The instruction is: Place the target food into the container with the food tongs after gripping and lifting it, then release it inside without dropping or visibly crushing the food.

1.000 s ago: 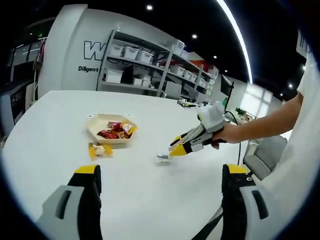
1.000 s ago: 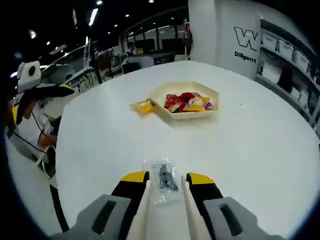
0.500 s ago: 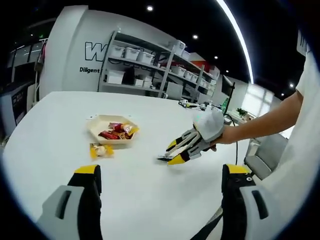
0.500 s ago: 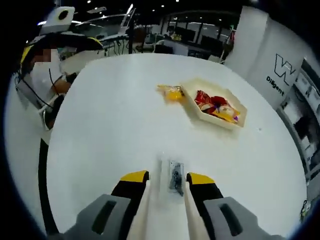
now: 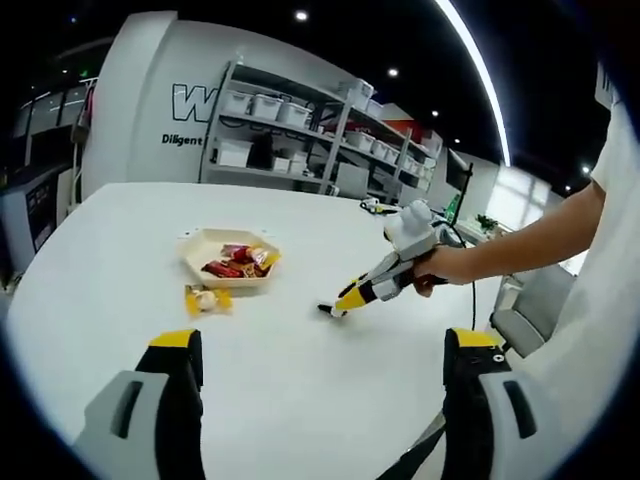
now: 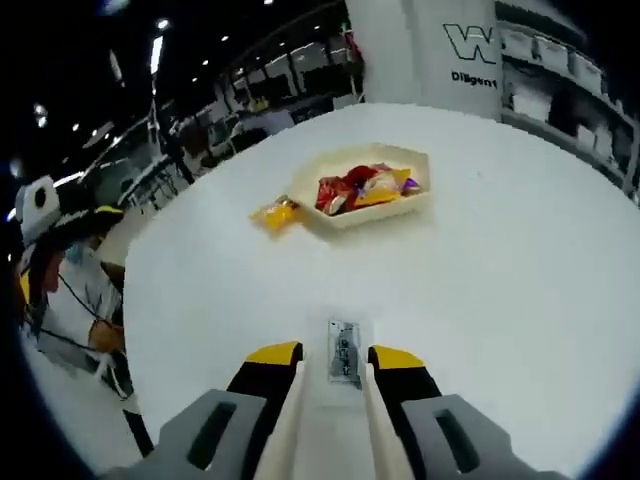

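Note:
A cream hexagonal tray (image 5: 205, 250) (image 6: 304, 182) holding several red and yellow snack packets sits on the white round table. A yellow snack packet (image 5: 203, 298) (image 6: 276, 212) lies on the table just beside the tray. My right gripper (image 6: 336, 356) (image 5: 328, 308), fitted with cream tong blades, is shut on a small clear packet (image 6: 344, 350) with dark contents, low over the table and well short of the tray. My left gripper (image 5: 322, 340) stands open near the table's front, nothing between its jaws.
A person's hand (image 5: 440, 265) and forearm hold the right gripper from the right. Shelves with white bins (image 5: 290, 130) stand behind the table. The person's body (image 6: 60, 280) shows at the table's left edge in the right gripper view.
The right gripper rolled level again and tipped its nose down to the table; the small packet stayed between its blades. The left gripper has not moved.

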A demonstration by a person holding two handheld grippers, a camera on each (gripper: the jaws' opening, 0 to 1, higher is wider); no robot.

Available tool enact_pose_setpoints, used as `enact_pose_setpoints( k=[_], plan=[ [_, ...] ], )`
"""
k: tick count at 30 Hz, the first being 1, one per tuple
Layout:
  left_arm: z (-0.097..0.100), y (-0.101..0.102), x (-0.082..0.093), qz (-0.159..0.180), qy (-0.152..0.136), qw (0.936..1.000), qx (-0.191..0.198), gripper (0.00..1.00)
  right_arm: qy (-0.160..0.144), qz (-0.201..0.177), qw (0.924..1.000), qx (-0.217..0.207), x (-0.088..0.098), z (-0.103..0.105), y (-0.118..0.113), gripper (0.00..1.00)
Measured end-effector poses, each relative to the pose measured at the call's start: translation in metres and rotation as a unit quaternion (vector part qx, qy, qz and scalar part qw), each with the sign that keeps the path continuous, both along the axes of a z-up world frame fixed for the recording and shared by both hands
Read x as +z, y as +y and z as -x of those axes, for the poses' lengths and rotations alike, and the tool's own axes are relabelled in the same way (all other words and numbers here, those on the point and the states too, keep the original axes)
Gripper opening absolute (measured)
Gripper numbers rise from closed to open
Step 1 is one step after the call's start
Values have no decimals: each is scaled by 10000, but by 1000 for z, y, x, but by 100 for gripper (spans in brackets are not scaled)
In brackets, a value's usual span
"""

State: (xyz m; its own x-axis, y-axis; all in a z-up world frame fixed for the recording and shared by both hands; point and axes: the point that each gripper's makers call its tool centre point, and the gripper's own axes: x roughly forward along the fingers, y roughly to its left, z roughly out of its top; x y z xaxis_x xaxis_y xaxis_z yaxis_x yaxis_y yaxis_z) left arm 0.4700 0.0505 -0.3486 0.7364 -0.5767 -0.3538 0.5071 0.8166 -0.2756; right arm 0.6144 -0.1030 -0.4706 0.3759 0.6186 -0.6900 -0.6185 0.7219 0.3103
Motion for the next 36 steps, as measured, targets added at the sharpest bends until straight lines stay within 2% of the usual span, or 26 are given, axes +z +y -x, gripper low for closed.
enact_pose_setpoints(
  k=[1,5,8,10,12,13,16,22,23,24,29,36],
  plan=[
    [-1,-1,0,-13,-6,10000,-21,97,105,-153,9997,-165,1,-4,-3,21],
    [-3,-3,0,-13,-7,10000,-49,97,120,-315,9984,-445,6,-10,-14,21],
    [-4,-5,0,-32,-8,10000,-82,97,58,-238,9987,-443,7,-7,-18,22],
    [-4,-6,-1,-27,3,10000,-94,97,-99,-121,9994,-317,7,-7,-19,22],
    [-4,-7,-1,-28,0,9999,-102,97,-461,123,9987,-177,8,-11,-22,23],
    [-4,-7,-2,-22,5,9999,-102,97,-527,186,9984,-118,8,-11,-22,23],
    [-3,-8,-4,-47,35,9999,-117,97,-428,159,9989,-61,5,-7,-18,23],
    [-2,-10,-5,-51,63,9999,-138,97,-533,354,9978,186,-4,-7,-16,23],
    [-1,-10,-5,-51,66,9999,-142,97,-629,414,9967,305,-4,-6,-16,23],
    [-2,-10,-5,-62,65,9999,-146,97,-719,467,9955,409,-4,-4,-15,23],
    [-6,-13,-8,-76,89,9997,-208,97,-754,491,9936,678,-2,13,-6,22],
    [-8,-30,-18,-89,160,9988,-455,97,-831,429,9885,1188,-1,46,15,23]
  ],
)
